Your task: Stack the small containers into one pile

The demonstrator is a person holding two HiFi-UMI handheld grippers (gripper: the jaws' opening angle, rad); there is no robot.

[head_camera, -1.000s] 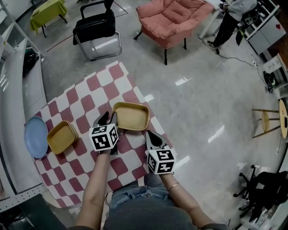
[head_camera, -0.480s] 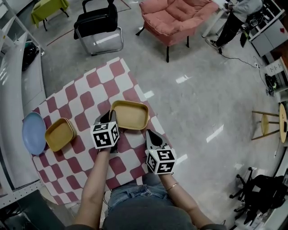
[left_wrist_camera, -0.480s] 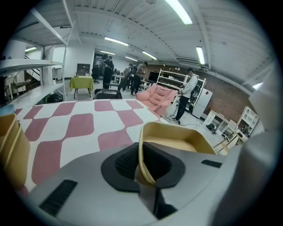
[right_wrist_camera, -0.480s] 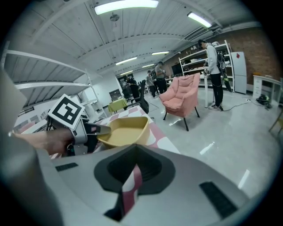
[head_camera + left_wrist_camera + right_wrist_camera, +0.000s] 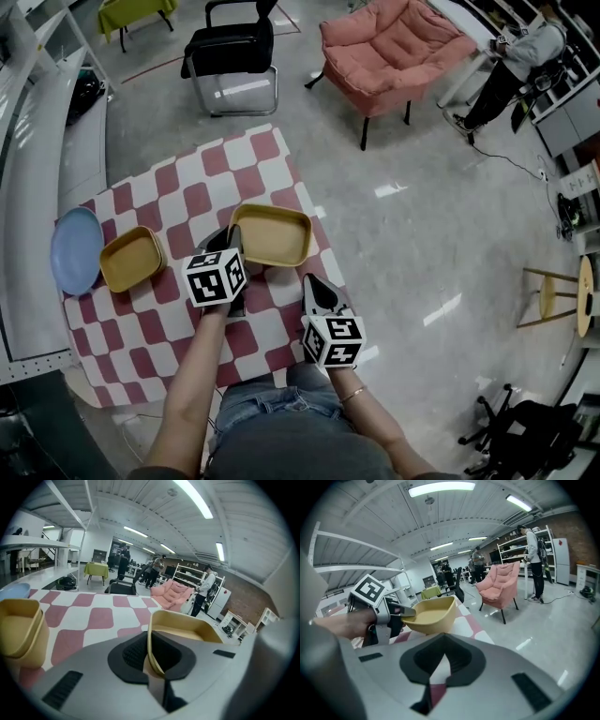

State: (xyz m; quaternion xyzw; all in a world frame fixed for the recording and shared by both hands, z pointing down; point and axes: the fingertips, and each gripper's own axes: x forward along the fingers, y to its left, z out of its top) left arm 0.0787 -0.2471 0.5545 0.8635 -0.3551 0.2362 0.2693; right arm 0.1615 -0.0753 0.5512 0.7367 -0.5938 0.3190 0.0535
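Container (image 5: 272,236) in left gripper (image 5: 230,244)

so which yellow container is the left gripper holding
The larger container by the cloth's right edge: the left gripper has just been closing its jaws on the rim. The smaller container sits free beside the blue plate.

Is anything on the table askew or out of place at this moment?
Only the larger yellow container: the left gripper, whose jaws have just been closing, pinches its rim, and the right gripper view shows it tipped, seemingly off the checkered cloth. The smaller yellow container and blue plate lie flat.
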